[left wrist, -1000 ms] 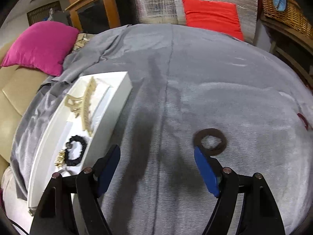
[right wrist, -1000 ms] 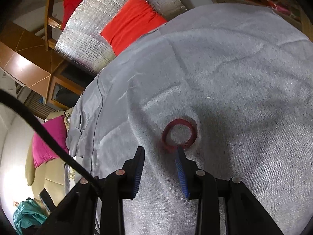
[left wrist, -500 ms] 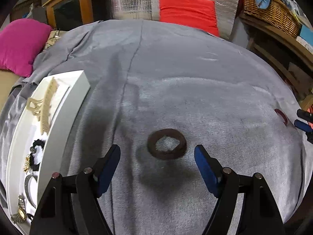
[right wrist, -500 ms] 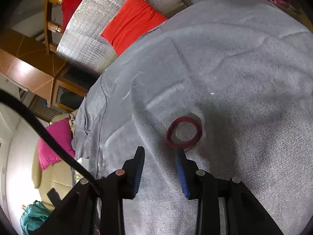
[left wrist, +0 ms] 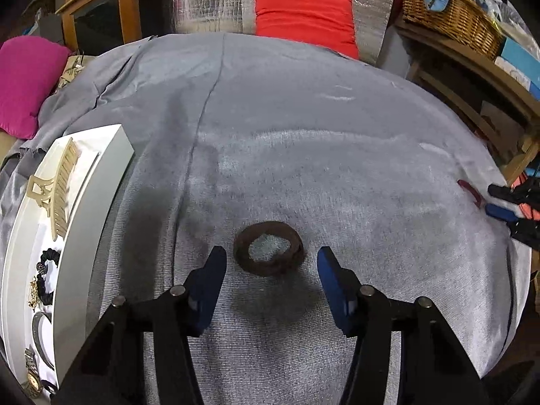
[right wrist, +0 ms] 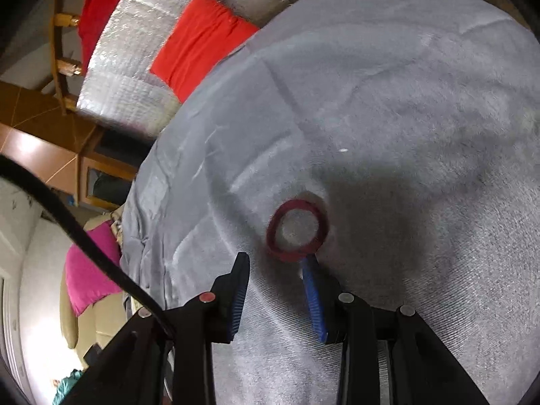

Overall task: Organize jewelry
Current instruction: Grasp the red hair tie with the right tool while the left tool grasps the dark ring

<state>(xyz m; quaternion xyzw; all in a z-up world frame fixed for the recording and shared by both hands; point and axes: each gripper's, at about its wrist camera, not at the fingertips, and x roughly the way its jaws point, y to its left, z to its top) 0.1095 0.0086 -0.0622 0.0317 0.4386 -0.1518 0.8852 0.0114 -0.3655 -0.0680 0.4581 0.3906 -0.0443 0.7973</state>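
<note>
The brown hair tie (left wrist: 269, 253) lies flat, slightly wider side to side, between the closing left tool (left wrist: 270, 263), untouched. The right tool (right wrist: 275, 265), part-open, perhaps touches the flat red ring (right wrist: 297, 230).

Hair tie (left wrist: 269, 253) on cloth (left wrist: 303, 155); tray (left wrist: 87, 209) left; bangle (right wrist: 297, 231) far right.

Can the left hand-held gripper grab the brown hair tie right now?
Probably yes. The brown hair tie lies flat on the grey cloth, just ahead of the left hand-held gripper. Its jaws have just been closing but are wider than the tie, and nothing blocks the way.
</note>
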